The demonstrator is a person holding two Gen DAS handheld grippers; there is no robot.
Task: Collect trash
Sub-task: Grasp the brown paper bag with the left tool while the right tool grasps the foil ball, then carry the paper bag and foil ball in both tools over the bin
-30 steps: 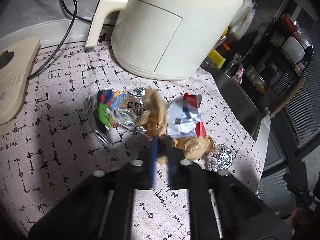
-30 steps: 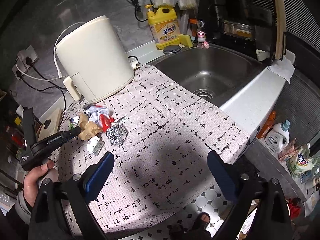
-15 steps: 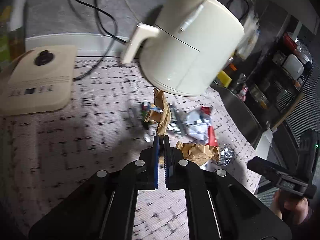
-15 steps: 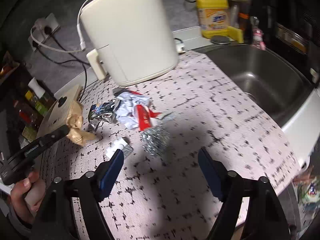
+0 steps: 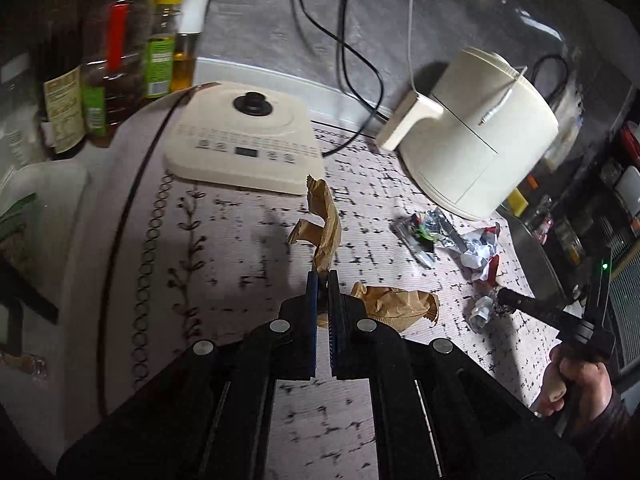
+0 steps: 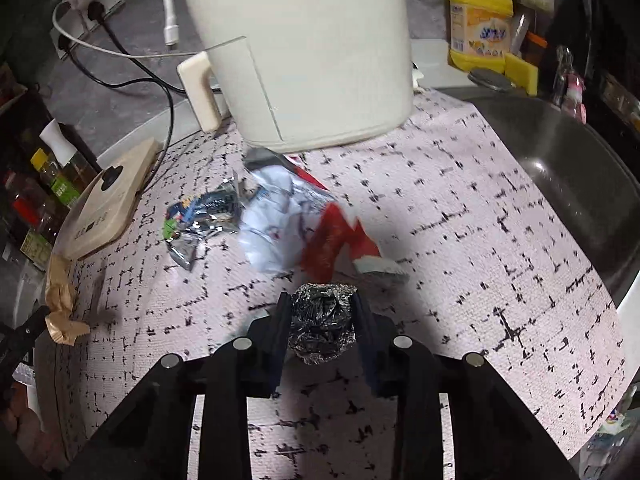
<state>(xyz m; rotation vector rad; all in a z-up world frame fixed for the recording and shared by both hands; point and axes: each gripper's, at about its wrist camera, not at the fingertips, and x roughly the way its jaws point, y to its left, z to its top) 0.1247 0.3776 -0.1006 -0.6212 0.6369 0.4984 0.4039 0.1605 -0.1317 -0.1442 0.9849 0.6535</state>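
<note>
Right wrist view puts the crumpled foil ball [image 6: 323, 323] on the patterned counter mat [image 6: 460, 240], right between our right gripper [image 6: 320, 312]'s two fingers, whose jaws are closing on it; whether the pads press it yet we cannot tell, so we count no grip. Foil crushes and rolls, so we judge that an off-centre squeeze could squirt the ball forward into the red-and-white wrapper [image 6: 304, 224] lying just beyond it, or pinch that wrapper's edge along with it.

Our left gripper [image 5: 323, 280] has its jaws fully closed on the lower end of a strip of brown paper [image 5: 325, 224], which stands up from the fingertips, clear of the mat. We hold only a thin corner, so a quick swing could tear it or let it slip out.

A second piece of brown paper [image 5: 394, 300] lies just beside the left fingers, and a shiny snack wrapper [image 5: 420, 230] sits near the cream air fryer [image 5: 476, 152]. Cables [image 5: 352, 52] trail behind the flat cream appliance [image 5: 244, 144], and the sink [image 6: 568, 176] is open to the right: light scraps dropped there would be awkward to recover.
</note>
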